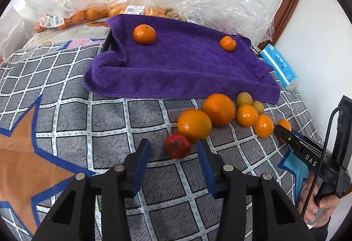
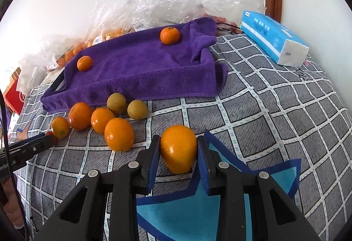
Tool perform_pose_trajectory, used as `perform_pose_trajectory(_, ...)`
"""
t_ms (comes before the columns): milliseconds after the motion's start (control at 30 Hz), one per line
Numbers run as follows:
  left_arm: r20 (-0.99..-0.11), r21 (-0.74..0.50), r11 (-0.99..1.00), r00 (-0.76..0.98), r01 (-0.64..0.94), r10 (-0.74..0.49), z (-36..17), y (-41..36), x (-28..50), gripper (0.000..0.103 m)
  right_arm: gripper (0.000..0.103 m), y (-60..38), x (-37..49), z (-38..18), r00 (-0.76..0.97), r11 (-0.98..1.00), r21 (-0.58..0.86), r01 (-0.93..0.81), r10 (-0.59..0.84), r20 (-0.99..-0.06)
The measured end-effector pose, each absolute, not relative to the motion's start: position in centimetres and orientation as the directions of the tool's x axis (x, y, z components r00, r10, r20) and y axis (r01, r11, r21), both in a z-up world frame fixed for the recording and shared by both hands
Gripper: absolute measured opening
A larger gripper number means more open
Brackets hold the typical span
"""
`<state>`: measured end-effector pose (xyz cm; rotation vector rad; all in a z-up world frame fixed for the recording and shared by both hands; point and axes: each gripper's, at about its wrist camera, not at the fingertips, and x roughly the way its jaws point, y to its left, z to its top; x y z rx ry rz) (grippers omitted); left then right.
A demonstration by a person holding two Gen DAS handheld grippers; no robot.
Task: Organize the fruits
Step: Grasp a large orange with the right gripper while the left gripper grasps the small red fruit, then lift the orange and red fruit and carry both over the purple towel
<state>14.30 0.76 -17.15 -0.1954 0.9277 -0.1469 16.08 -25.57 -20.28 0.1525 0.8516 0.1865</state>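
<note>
Orange (image 2: 178, 151) between right gripper (image 2: 178, 154) fingers, touching or nearly so; grip unconfirmed.
Left gripper (image 1: 173, 151) wide open, red fruit (image 1: 177, 145) just ahead between its tips.

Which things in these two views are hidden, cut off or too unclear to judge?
- What lies under the purple towel: covered in both views; only a dark edge shows in the left wrist view.
- Fruit in the plastic bags: blurred by wrinkled film, uncountable.
- Red fruit: nearly hidden behind the left gripper in the right wrist view.
- Right gripper on the orange: full pad contact unclear.
</note>
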Motion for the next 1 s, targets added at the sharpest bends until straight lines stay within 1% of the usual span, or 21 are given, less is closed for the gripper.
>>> perform_pose_trajectory(33, -0.775, -0.222, 0.974, 0.599, 0.04, -0.201, -17.2, 0.7, 14.2, 0.035, 0.033, -25.6, 16.1, -20.3, 0.644, 0.973, 0.209, -0.102, 0.225, -0.731)
perform_pose_trajectory(100, -0.761, -0.227, 0.973, 0.614, 0.048, -0.208, -17.4, 0.6, 14.1, 0.025, 0.033, -25.6, 16.1, -20.3, 0.645, 0.973, 0.206, -0.1, 0.221, -0.731)
perform_pose_trajectory(133, -0.755, -0.237, 0.97, 0.618, 0.051, -0.217, -17.4, 0.7, 14.0, 0.024, 0.032, -25.5, 16.1, -20.3, 0.646, 0.976, 0.196, -0.097, 0.212, -0.733)
perform_pose_trajectory(267, -0.737, -0.252, 0.966, 0.634, 0.063, -0.234, -17.5, 0.7, 13.9, 0.024, 0.032, -25.1, 16.0, -20.2, 0.65, 0.982, 0.165, -0.09, 0.184, -0.737)
perform_pose_trajectory(433, -0.701, -0.319, 0.946, 0.657, 0.059, -0.277, -17.3, 1.9, 13.5, 0.024, 0.032, -25.0, 16.0, -20.2, 0.652, 0.985, 0.149, -0.087, 0.169, -0.739)
perform_pose_trajectory(733, -0.65, -0.313, 0.948, 0.716, 0.05, -0.253, -16.4, 2.1, 12.7, 0.024, 0.032, -25.6, 15.1, -19.5, 0.689, 0.981, 0.178, -0.083, 0.185, -0.701)
perform_pose_trajectory(1000, -0.602, -0.31, 0.951, 0.772, 0.007, -0.202, -15.6, 3.0, 11.9, 0.024, 0.033, -26.1, 14.7, -19.1, 0.711, 0.971, 0.219, -0.09, 0.217, -0.669)
